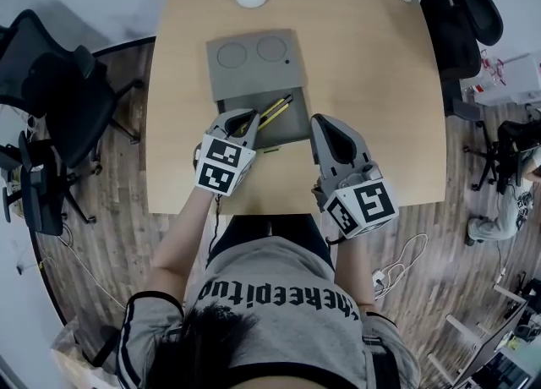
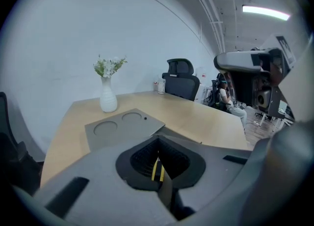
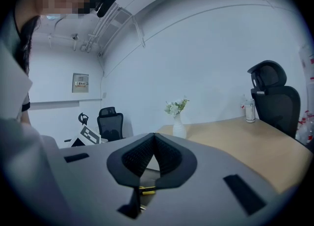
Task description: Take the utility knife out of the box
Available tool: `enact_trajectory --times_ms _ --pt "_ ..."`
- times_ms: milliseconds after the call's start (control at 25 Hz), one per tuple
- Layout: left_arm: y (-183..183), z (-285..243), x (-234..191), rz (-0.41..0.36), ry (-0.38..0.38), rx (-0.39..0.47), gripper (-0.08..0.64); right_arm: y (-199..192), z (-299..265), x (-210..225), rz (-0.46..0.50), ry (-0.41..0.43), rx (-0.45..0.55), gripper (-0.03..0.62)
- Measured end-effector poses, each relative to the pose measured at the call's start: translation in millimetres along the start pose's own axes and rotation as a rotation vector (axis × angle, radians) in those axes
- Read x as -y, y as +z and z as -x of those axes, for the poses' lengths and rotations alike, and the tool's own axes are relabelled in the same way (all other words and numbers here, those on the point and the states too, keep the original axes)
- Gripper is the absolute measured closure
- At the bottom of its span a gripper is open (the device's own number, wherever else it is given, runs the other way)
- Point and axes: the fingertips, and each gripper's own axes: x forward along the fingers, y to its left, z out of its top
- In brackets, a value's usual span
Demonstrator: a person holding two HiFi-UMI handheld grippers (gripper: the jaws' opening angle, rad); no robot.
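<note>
My left claw (image 1: 250,117) is pinched shut on the near end of the knife (image 1: 277,111), which points to 2 o'clock over the box (image 1: 254,70). I think it is light, hard and slippery. My right claw (image 1: 326,129) is shut and empty.

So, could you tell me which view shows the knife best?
The head view: the knife shows almost whole over the box, one end in the left gripper. The left gripper view gives only a yellow-and-black sliver between its shut jaws; the right gripper view, at most a yellow speck.
</note>
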Motion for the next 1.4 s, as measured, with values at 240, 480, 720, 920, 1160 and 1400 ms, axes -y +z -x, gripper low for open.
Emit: enact_trajectory --times_ms 240,480,720,920,1160,1400 --pt "16.2 34.6 -2.6 -0.001 0.026 0.087 0.543 0.9 -2.5 -17.5 0.013 0.007 0.008 0.586" --pt "31.7 70.9 -2.5 0.007 0.043 0.181 0.543 2.7 -0.2 -32.4 0.023 0.004 0.020 0.586" --pt "45.9 107.9 -0.3 -0.014 0.074 0.271 0.543 4.1 4.0 -51.2 0.039 0.010 0.028 0.586" --pt "53.3 131.8 4.2 -0.038 0.087 0.330 0.543 5.8 8.2 -66.4 0.046 0.011 0.043 0.586" --pt "54.6 150.8 8.8 -0.054 0.095 0.377 0.543 9.9 16.0 -77.8 0.067 0.006 0.062 0.586" --pt "62.0 162.1 16.1 -0.072 0.114 0.413 0.543 14.0 24.8 -80.3 0.084 0.013 0.070 0.586"
